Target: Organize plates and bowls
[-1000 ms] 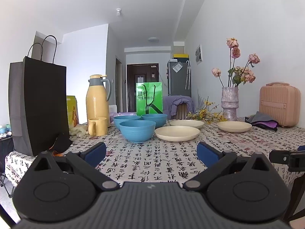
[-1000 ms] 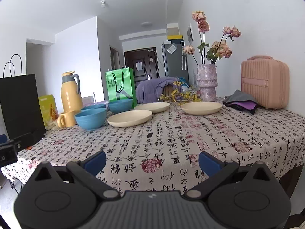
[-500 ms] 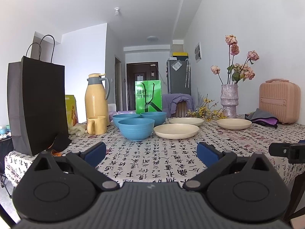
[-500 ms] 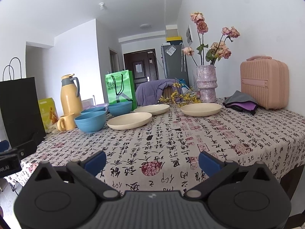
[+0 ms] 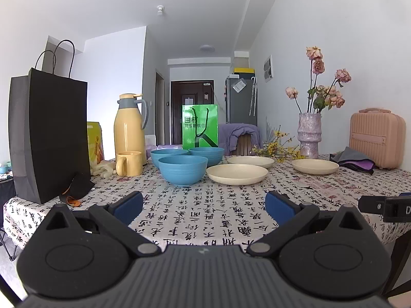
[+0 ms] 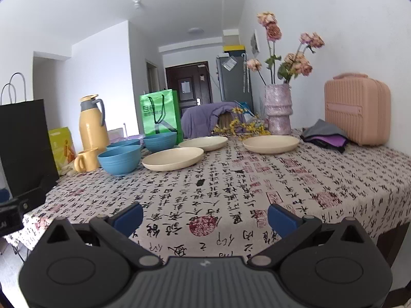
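Three blue bowls sit mid-table: the nearest bowl [image 5: 183, 170] [image 6: 119, 159], with two more bowls [image 5: 206, 154] [image 6: 160, 141] behind it. Three cream plates lie to their right: the near plate [image 5: 236, 174] [image 6: 172, 158], a farther plate [image 5: 250, 161] [image 6: 203, 143], and one plate [image 5: 315, 166] [image 6: 270, 144] by the vase. My left gripper [image 5: 204, 206] hovers open at the table's near edge, well short of the bowls, with nothing in it. My right gripper [image 6: 204, 217] is also open and empty over the near edge, further right.
A tall black paper bag [image 5: 47, 141] stands at the left edge. A yellow thermos [image 5: 129, 125] and yellow mug [image 5: 129, 163] stand behind it. A green bag [image 5: 200, 127], a flower vase [image 5: 309, 134], folded cloth [image 6: 325, 134] and a pink case [image 6: 355, 113] line the back and right.
Both views have shifted slightly: the left camera dipped lower then came back, the right one rose and tilted a little. Both grippers stay open and nothing on the table has moved.
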Action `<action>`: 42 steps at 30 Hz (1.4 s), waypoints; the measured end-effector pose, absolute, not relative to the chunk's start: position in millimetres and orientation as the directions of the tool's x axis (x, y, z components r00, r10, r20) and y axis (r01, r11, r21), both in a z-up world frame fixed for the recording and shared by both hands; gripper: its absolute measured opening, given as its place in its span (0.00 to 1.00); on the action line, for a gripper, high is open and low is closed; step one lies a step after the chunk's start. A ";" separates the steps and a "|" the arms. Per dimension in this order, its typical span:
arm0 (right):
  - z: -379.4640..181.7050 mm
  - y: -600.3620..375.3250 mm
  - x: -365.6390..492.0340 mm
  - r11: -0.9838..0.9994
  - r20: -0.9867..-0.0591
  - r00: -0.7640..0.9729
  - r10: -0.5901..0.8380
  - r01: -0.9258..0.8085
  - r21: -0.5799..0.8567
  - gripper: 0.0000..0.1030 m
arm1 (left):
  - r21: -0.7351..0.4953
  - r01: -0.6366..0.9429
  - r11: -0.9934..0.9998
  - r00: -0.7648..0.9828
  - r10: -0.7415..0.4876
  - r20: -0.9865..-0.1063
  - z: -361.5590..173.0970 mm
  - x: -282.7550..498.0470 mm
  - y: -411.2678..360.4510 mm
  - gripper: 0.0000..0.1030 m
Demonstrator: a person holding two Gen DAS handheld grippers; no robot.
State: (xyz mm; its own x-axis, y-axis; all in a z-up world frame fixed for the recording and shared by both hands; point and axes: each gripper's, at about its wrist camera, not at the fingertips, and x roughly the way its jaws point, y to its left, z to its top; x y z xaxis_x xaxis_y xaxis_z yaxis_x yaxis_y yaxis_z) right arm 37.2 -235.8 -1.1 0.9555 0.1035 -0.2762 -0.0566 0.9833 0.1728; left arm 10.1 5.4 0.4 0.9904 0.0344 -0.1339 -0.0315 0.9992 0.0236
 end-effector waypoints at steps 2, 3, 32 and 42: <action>-1.5 -237.6 39.6 0.983 -0.286 0.953 0.096 -0.045 0.178 1.00 | 0.024 -0.030 0.999 0.990 0.033 -0.135 0.1 10.9 4.5 1.00; -1.4 -237.4 40.1 0.983 -0.288 0.953 0.095 -0.044 0.180 1.00 | 0.024 -0.029 0.999 0.990 0.032 -0.137 0.1 11.9 4.7 1.00; 0.2 -232.9 37.0 0.984 -0.272 0.957 0.100 -0.055 0.170 1.00 | 0.009 -0.026 1.000 0.987 0.027 -0.156 -4.6 12.6 7.5 1.00; 2.0 -232.0 38.8 0.984 -0.266 0.958 0.105 -0.061 0.168 1.00 | 0.007 -0.028 1.000 0.987 0.029 -0.159 -3.7 14.5 7.7 1.00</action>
